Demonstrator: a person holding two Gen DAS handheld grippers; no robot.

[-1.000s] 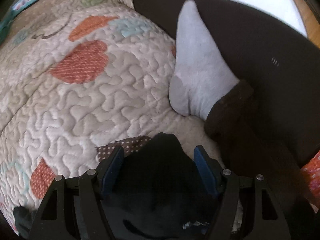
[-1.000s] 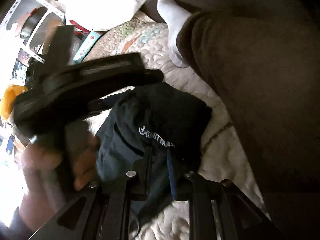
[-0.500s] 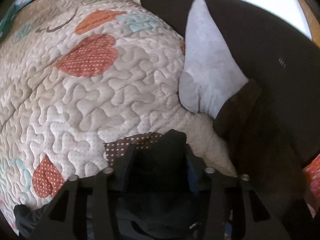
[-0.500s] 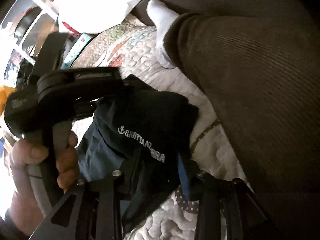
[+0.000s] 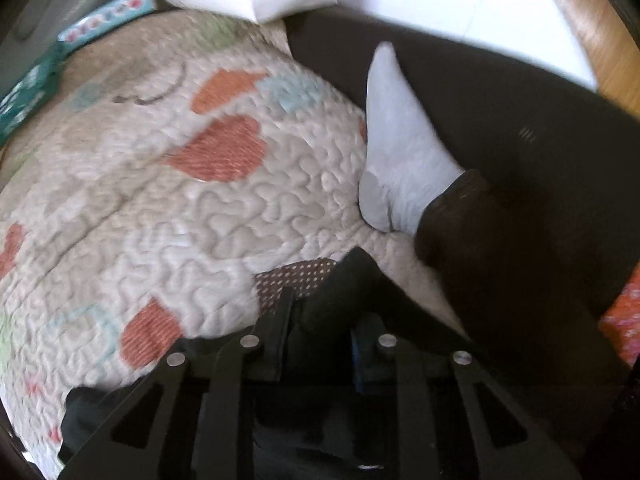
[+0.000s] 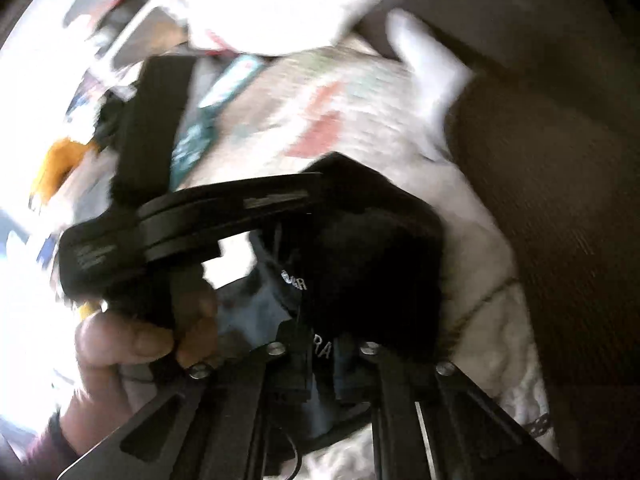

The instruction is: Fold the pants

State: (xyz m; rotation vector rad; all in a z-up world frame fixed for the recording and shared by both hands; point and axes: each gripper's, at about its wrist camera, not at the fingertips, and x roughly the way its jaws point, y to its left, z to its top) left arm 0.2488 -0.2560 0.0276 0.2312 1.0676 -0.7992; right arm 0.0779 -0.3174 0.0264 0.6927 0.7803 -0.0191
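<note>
Fingers of both the left gripper [image 5: 322, 320] and right gripper [image 6: 320, 354] pinch dark pants [image 6: 372, 248]; motion blur smears the quilt [image 5: 160, 208].

A second ago the left hand-held gripper [image 5: 320, 320] stood wide apart around the dark pants [image 5: 348, 280]; its fingers have since closed in and now pinch a peak of the cloth. The right hand-held gripper [image 6: 320, 360] has tightened on its fold too, hiding most of the white lettering [image 6: 322, 350], and both views have blurred.
</note>
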